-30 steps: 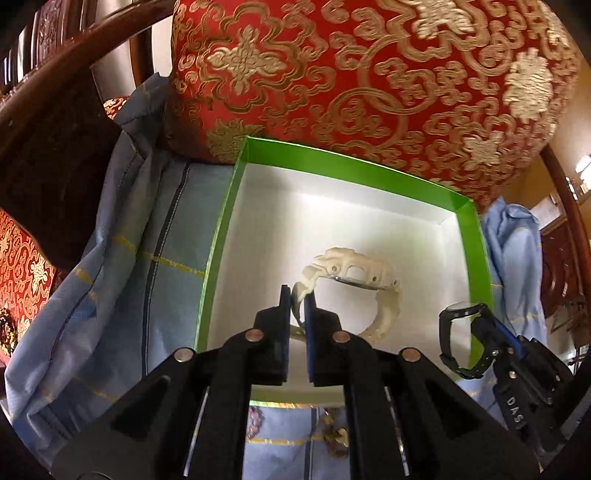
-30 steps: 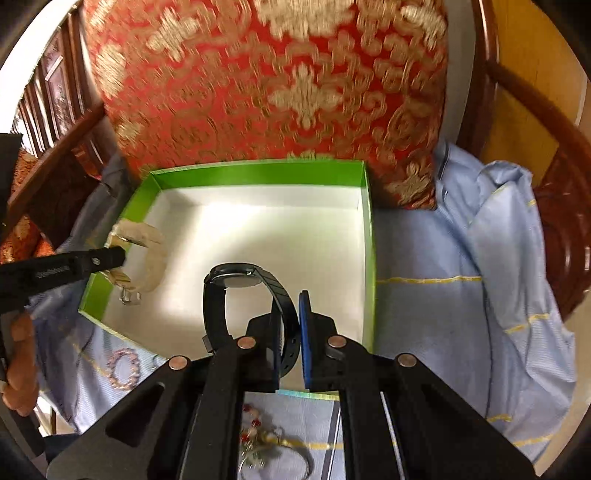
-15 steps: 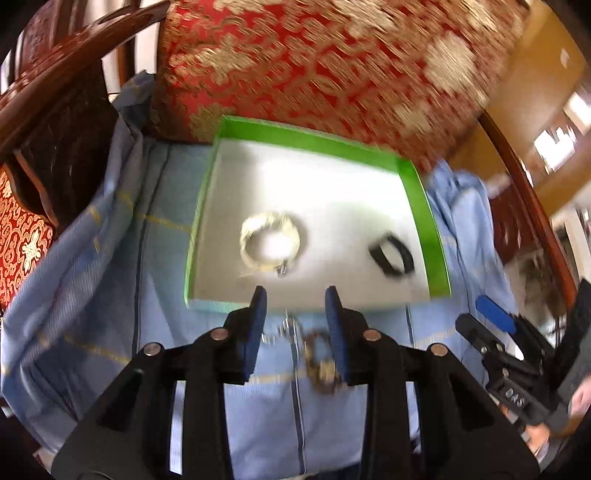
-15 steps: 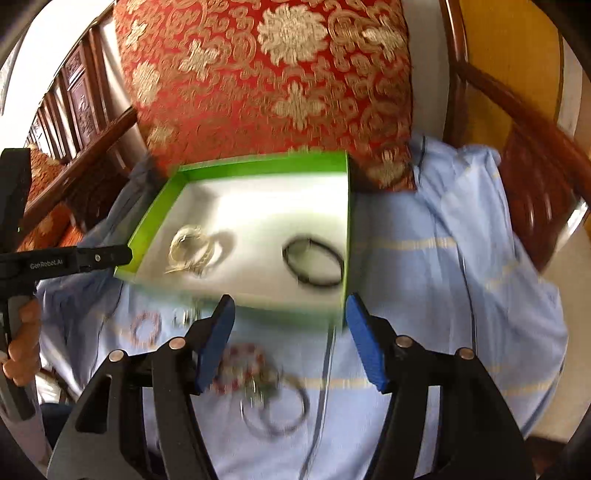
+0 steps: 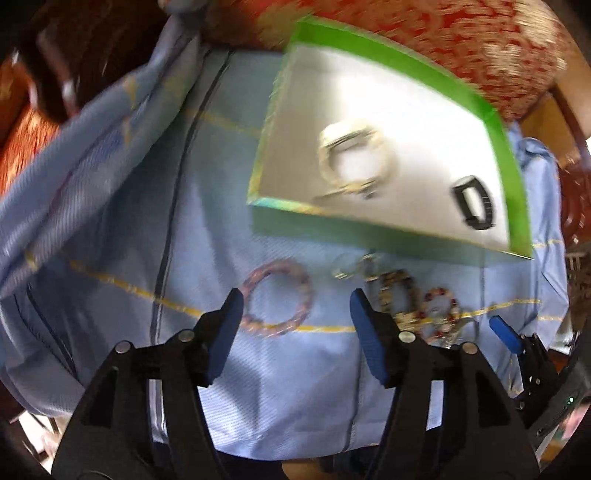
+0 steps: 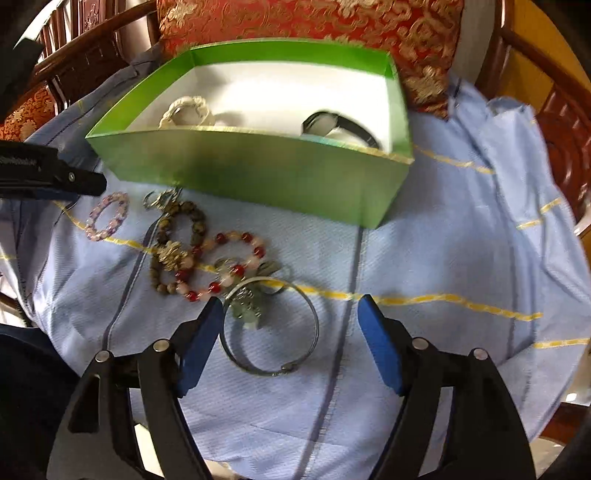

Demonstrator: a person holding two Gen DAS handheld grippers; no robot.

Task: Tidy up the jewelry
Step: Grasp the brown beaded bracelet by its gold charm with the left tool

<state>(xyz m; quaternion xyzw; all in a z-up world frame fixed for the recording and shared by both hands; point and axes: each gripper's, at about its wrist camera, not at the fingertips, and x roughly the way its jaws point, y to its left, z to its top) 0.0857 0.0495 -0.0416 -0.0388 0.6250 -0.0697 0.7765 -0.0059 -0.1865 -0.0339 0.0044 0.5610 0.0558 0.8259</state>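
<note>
A green box [image 5: 406, 62] [image 6: 258, 173] with a white inside holds a cream watch [image 5: 351, 155] [image 6: 188, 109] and a black watch [image 5: 474, 201] [image 6: 340, 123]. On the blue cloth in front of it lie a pink bead bracelet [image 5: 277, 301] [image 6: 107, 216], a brown bead bracelet [image 6: 177, 247], a red and pink bead bracelet [image 6: 225, 266] and a silver bangle [image 6: 271, 326]. My left gripper [image 5: 295, 314] is open and empty over the pink bracelet. My right gripper [image 6: 290, 325] is open and empty around the bangle.
A red and gold cushion [image 6: 314, 18] stands behind the box. The blue cloth [image 6: 461, 240] covers a dark wooden chair seat with armrests [image 6: 554, 85] at both sides. The left gripper shows at the left edge of the right wrist view [image 6: 48, 177].
Both grippers let go of their watches in the box, opened wide and drew back and down to the loose bracelets on the cloth in front of it.
</note>
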